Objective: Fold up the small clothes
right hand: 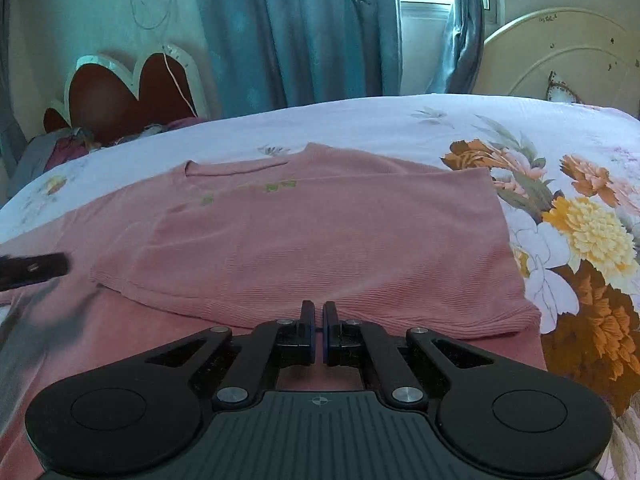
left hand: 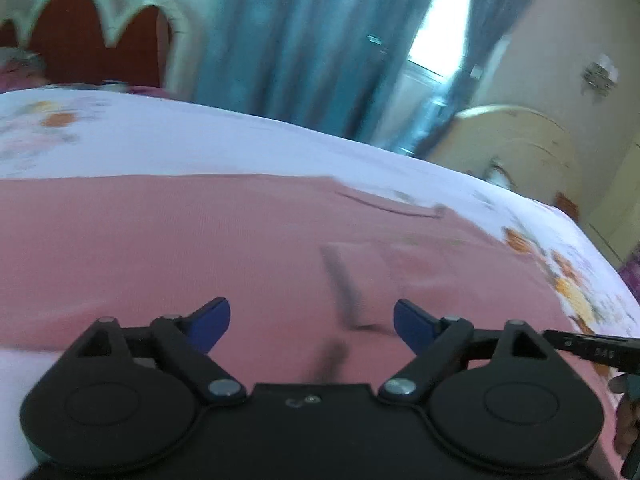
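Note:
A pink ribbed shirt point(right hand: 320, 240) lies on the bed, its right side folded over so a hem edge runs across the front. It has small green marks near the neckline. It fills the left wrist view point(left hand: 180, 240) too. My right gripper point(right hand: 319, 312) is shut, its blue-padded fingers almost together just above the folded hem; I cannot tell if cloth is pinched. My left gripper point(left hand: 312, 320) is open and empty low over the shirt; it shows as a dark bar at the left edge of the right wrist view point(right hand: 36, 268).
The bed has a white sheet with orange and yellow flowers point(right hand: 592, 232). A red and white scalloped headboard point(right hand: 132, 88) and a heap of clothes point(right hand: 68, 144) are at the far left. Teal curtains point(right hand: 312, 32) and a cream round footboard point(right hand: 560, 56) stand behind.

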